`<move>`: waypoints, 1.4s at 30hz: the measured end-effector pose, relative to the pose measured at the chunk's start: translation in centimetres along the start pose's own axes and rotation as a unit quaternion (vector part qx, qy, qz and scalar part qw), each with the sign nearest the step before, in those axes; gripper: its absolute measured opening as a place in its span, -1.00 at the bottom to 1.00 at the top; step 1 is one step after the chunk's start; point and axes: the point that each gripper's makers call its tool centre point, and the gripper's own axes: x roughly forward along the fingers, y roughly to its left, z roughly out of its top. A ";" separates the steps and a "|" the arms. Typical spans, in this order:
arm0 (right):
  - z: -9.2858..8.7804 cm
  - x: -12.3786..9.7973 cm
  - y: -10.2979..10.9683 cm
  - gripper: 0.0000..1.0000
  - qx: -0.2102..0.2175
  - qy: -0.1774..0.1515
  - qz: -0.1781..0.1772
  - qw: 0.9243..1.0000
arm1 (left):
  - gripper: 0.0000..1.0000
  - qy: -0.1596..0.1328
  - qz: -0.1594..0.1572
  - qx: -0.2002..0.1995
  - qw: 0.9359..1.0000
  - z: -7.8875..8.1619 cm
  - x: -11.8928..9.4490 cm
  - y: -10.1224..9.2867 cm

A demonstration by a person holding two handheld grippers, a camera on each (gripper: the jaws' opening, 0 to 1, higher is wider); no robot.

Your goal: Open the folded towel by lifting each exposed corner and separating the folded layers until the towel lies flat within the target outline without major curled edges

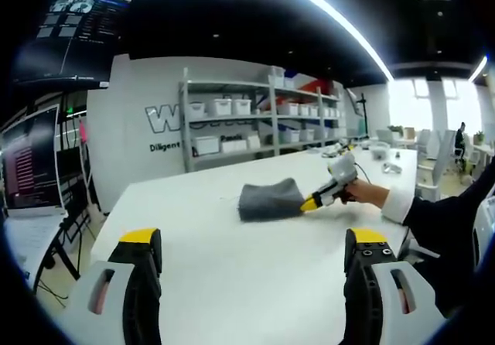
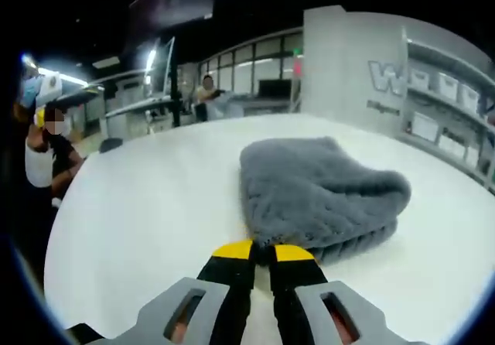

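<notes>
Yellow-tipped right tongs (image 2: 263, 252) are sitting nearly closed at the near edge of the folded grey fluffy towel (image 2: 321, 190) mid-worktop (image 2: 139, 206), gripping nothing I can confirm. Left tongs (image 1: 251, 244) are hanging wide open and empty, well short. Unfolding is barely starting; next, pinching and lifting an exposed corner.

A broad white worktop (image 1: 232, 268) ran toward a grey wall (image 1: 139, 152) bearing partly hidden white lettering. Metal shelving (image 1: 255, 121) held white bins. A long ceiling light strip (image 1: 340, 24) curved overhead; bright windows (image 1: 433, 105) lit the far side. A monitor (image 1: 31, 163), possibly on a side desk, stood nearby.
</notes>
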 end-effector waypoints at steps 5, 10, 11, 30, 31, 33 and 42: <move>0.1 0.0 0.8 -0.93 -0.003 0.000 0.013 1.000 | 0.93 0.001 0.000 0.000 1.000 -0.1 0.0 0.0; 0.1 0.1 1.8 -0.93 -0.016 0.000 0.026 1.000 | 0.93 0.001 0.001 0.000 1.000 -0.1 0.0 0.1; 0.1 0.2 2.0 -0.94 -0.019 0.001 0.028 0.999 | 0.93 0.001 0.001 -0.001 1.000 -0.1 0.0 0.1; 0.4 0.2 3.8 -0.94 -0.030 -0.002 0.061 0.998 | 0.93 0.002 0.001 0.000 1.000 -0.1 0.0 0.5; 0.4 0.2 3.9 -0.94 -0.031 -0.001 0.062 0.998 | 0.93 0.003 0.001 0.000 1.000 -0.2 0.0 0.4; 0.4 0.2 4.0 -0.94 -0.033 0.000 0.065 0.997 | 0.93 0.004 0.001 0.001 1.000 -0.2 0.0 0.4; 0.5 0.2 4.8 -0.94 -0.043 -0.001 0.079 0.996 | 0.92 0.004 0.002 0.001 1.000 -0.3 0.0 0.3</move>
